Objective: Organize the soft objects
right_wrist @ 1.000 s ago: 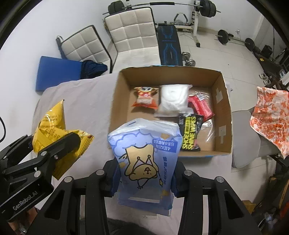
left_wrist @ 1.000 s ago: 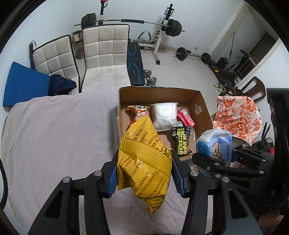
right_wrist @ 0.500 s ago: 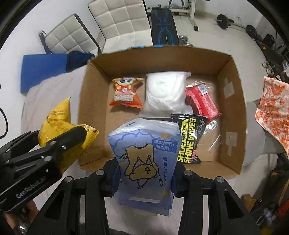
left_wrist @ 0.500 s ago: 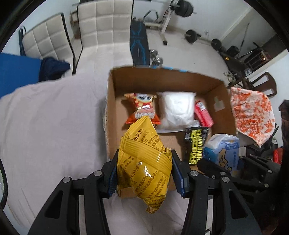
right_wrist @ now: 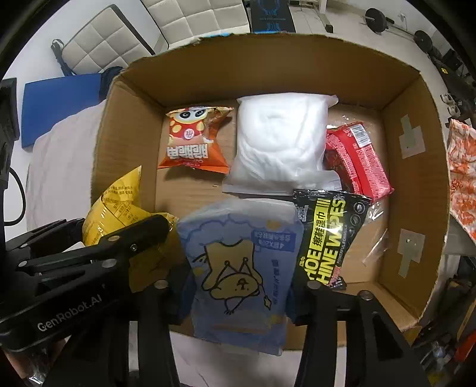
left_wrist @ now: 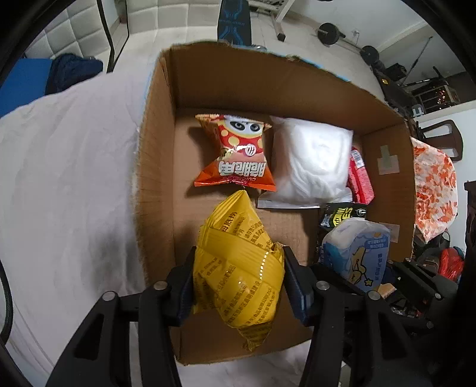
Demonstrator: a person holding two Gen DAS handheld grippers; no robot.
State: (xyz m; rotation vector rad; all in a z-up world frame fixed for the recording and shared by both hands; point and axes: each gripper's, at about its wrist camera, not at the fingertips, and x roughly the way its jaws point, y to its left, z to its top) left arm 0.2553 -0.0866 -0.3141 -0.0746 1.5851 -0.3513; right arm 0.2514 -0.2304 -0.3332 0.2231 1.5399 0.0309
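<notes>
My left gripper is shut on a yellow snack bag and holds it over the near left part of the open cardboard box. My right gripper is shut on a blue tissue pack with a bear drawing, held over the box's near middle. The tissue pack shows right of the yellow bag in the left wrist view; the yellow bag shows at left in the right wrist view. Inside the box lie an orange snack bag, a white soft pack, a red pack and black shoe wipes.
The box stands on a table with a pale cloth. White padded chairs, a blue cushion and gym weights are behind. An orange patterned cloth hangs over a chair at right.
Both grippers have moved forward and down with their packs, from before the box's near wall to over its inside. The box now fills both views.
</notes>
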